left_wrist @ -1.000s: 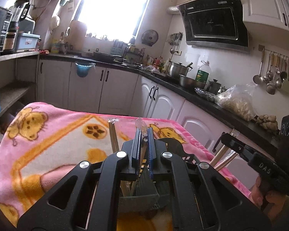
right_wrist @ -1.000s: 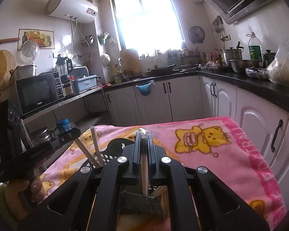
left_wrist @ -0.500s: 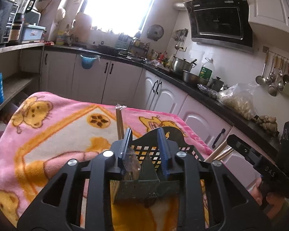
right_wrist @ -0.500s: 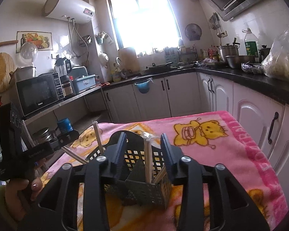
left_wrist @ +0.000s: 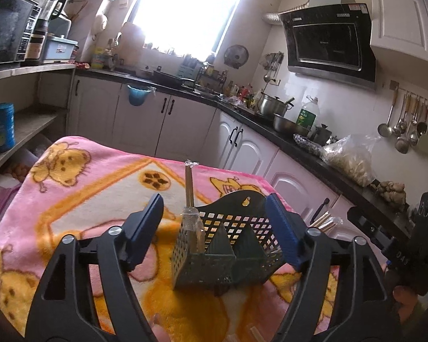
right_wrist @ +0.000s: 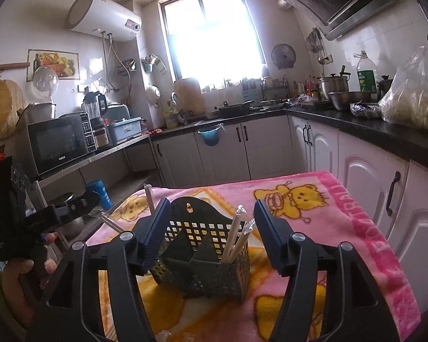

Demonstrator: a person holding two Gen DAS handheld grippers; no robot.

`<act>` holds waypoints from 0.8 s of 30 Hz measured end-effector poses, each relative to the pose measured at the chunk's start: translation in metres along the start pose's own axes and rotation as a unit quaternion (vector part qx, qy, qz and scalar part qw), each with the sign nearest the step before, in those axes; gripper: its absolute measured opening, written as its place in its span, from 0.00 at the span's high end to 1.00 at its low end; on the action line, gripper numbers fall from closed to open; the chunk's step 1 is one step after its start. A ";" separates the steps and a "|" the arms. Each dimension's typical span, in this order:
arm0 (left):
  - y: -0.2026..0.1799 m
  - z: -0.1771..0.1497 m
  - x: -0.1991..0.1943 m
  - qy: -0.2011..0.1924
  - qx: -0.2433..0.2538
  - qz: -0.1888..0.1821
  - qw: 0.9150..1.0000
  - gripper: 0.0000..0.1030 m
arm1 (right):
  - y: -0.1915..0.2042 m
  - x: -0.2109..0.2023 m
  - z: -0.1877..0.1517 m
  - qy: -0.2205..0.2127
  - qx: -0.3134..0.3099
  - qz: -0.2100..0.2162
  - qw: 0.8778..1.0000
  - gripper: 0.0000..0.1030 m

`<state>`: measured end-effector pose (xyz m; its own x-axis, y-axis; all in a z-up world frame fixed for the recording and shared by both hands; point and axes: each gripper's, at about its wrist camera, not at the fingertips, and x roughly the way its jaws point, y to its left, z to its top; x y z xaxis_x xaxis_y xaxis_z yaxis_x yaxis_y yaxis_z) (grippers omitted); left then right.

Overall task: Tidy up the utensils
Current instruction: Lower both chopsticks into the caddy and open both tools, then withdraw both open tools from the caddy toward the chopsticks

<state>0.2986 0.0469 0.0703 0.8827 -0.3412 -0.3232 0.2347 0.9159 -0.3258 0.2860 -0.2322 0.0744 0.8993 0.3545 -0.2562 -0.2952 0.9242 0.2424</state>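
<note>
Both grippers stood over the dark perforated utensil caddy (left_wrist: 228,245) on the pink bear-print blanket (left_wrist: 80,176), jaws released and spread wide, nothing between them. The left gripper (left_wrist: 214,228) framed the caddy's left compartment, where one wrapped chopstick pair (left_wrist: 189,188) stood upright, its plastic wrap bunched at the compartment rim. The right gripper (right_wrist: 209,228) framed the right compartment, where several wrapped chopsticks (right_wrist: 236,236) leaned fanned out against the caddy wall. Step in hand looked like backing off after a drop-in; doing it well probably meant lifting straight up and clear of the stick tops, keeping the wide fingers off the caddy walls so the light caddy didn't tip or slide on the soft blanket. In front of the caddy, at the bottom edge of both views, small pale bits lay on the blanket, too cut off to identify; maybe more utensils to fetch. Obstacles: the tall single chopstick pair poked up between the left fingers, easy to snag; each gripper sat just beside the caddy opposite the other. Behind the caddy, white kitchen cabinets (right_wrist: 271,148) ran along the wall.
</note>
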 end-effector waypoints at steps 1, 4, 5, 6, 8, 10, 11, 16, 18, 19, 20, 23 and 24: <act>0.000 0.000 -0.004 -0.003 0.001 0.004 1.000 0.33 | 0.001 -0.003 0.000 -0.001 -0.002 0.000 1.000 0.42; -0.002 0.001 -0.016 -0.008 0.007 0.007 1.000 0.23 | 0.005 -0.012 -0.001 -0.004 -0.009 0.002 1.000 0.42; -0.003 0.000 -0.020 -0.008 0.008 0.006 1.000 0.21 | 0.006 -0.015 -0.001 -0.004 -0.012 0.002 1.000 0.42; -0.003 -0.001 -0.023 -0.007 0.009 0.005 1.000 0.20 | 0.007 -0.017 -0.002 -0.003 -0.015 0.002 1.000 0.41; -0.004 -0.003 -0.030 -0.007 0.009 0.006 1.000 0.14 | 0.011 -0.022 -0.004 -0.002 -0.021 0.002 1.000 0.41; -0.004 -0.005 -0.036 -0.008 0.009 0.008 1.000 0.11 | 0.015 -0.027 -0.006 -0.001 -0.025 0.003 1.000 0.41; -0.005 -0.008 -0.039 -0.008 0.008 0.008 1.000 0.11 | 0.016 -0.029 -0.007 -0.001 -0.027 0.003 1.000 0.40; -0.002 -0.016 -0.053 -0.003 0.002 0.015 1.000 0.11 | 0.025 -0.040 -0.015 0.006 -0.036 0.004 0.999 0.40; 0.000 -0.020 -0.059 -0.002 -0.001 0.017 1.000 0.11 | 0.027 -0.044 -0.019 0.010 -0.037 0.005 0.999 0.40; 0.001 -0.022 -0.061 -0.001 -0.001 0.019 1.000 0.11 | 0.028 -0.046 -0.021 0.012 -0.039 0.006 0.999 0.40; 0.002 -0.024 -0.064 0.000 -0.002 0.020 1.000 0.11 | 0.029 -0.048 -0.024 0.015 -0.040 0.006 0.999 0.40; 0.006 -0.030 -0.070 0.004 -0.008 0.022 1.000 0.11 | 0.031 -0.052 -0.029 0.021 -0.044 0.006 0.999 0.40; 0.007 -0.032 -0.072 0.005 -0.009 0.023 1.000 0.11 | 0.032 -0.053 -0.031 0.024 -0.046 0.005 0.999 0.40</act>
<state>0.2234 0.0713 0.0633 0.8882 -0.3008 -0.3472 0.1862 0.9267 -0.3264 0.2189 -0.2169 0.0669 0.8803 0.3688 -0.2984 -0.3351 0.9286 0.1591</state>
